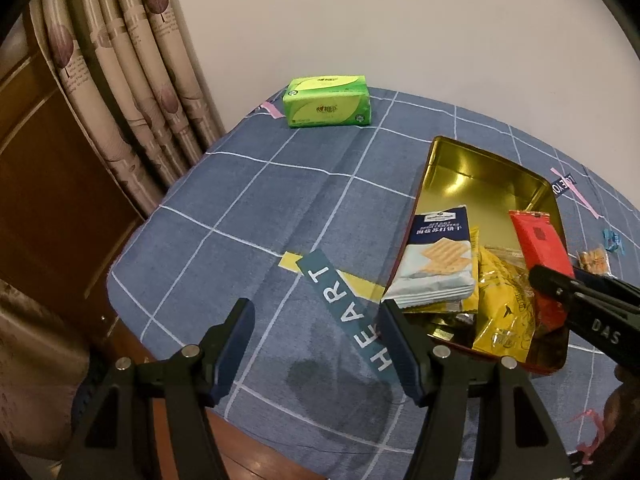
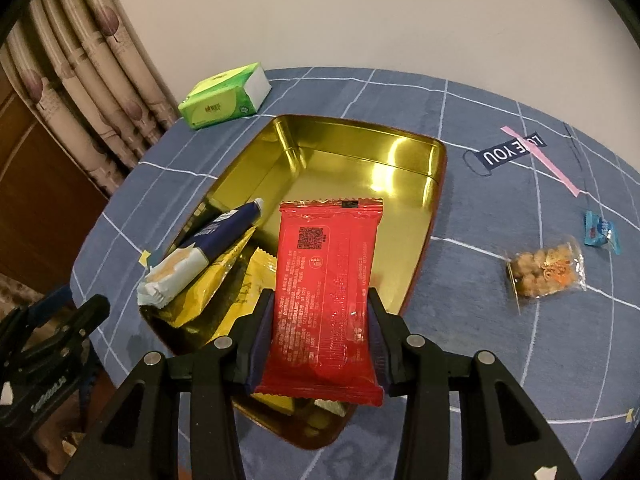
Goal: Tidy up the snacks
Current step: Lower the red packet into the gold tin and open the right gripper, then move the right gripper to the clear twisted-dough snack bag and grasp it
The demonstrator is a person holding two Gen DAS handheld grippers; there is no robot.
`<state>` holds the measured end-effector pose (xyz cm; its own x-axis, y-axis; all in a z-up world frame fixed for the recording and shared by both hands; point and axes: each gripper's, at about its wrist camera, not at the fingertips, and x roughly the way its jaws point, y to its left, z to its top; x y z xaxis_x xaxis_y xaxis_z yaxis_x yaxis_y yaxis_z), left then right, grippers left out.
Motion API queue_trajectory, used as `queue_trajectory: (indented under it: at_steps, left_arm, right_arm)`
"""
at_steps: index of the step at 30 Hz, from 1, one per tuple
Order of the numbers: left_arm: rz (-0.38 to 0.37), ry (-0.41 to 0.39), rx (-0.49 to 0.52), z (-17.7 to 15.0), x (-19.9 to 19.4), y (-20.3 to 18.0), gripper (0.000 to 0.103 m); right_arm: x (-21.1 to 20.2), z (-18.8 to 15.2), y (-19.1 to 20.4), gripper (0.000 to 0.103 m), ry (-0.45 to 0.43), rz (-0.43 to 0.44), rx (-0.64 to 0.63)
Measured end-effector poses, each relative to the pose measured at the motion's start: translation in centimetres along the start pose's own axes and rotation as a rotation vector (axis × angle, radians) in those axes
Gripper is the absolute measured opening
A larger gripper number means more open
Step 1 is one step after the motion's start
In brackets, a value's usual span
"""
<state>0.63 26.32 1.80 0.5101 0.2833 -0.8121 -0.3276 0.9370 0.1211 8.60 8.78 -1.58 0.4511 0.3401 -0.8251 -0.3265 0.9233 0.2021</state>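
Right tool (image 2: 320, 320) clamped on red snack packet (image 2: 326, 288), above gold tin (image 2: 360, 148)

The gold rectangular metal tin (image 2: 360, 152) is set on the blue checked cloth-covered counter (image 2: 500, 340). A red foil snack packet (image 2: 326, 292) is held above its near end, a navy-and-white cracker pack (image 2: 200, 256) lies inside at left, the green tissue box (image 2: 224, 96) is behind-left, and a clear bag of nuts (image 2: 546, 272) sits right.
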Motion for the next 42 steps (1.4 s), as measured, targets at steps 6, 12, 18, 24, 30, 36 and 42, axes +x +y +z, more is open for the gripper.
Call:
queue_trajectory:
  at_steps: [6, 12, 18, 24, 30, 36, 42]
  left_arm:
    - [-0.003, 0.006, -0.005, 0.0, 0.1, 0.1, 0.066]
    - [-0.011, 0.014, -0.006, 0.0, 0.3, 0.0, 0.066]
    - [-0.014, 0.012, -0.002, -0.1, 0.3, -0.2, 0.066]
    - [-0.014, 0.014, -0.004, -0.1, 0.3, -0.2, 0.066]
    - [-0.017, 0.01, 0.005, -0.1, 0.3, -0.5, 0.066]
    - [-0.016, 0.005, 0.011, -0.1, 0.2, -0.6, 0.066]
    - [-0.019, 0.006, 0.001, -0.1, 0.2, -0.6, 0.066]
  right_arm:
    - [0.8, -0.1, 0.2, 0.039, 0.009, -0.001, -0.012]
    - [1.4, -0.1, 0.8, 0.04, 0.017, -0.006, -0.035]
    - [1.5, -0.2, 0.9, 0.043, 0.017, -0.003, -0.049]
    - [1.0, -0.3, 1.1, 0.052, 0.006, -0.008, -0.07]
    - [-0.8, -0.2, 1.2, 0.055, -0.036, 0.012, -0.081]
    - [-3.2, -0.2, -0.7, 0.059, -0.08, 0.026, -0.015]
    - [-4.1, -0.6, -5.4, 0.059, -0.084, -0.051, 0.084]
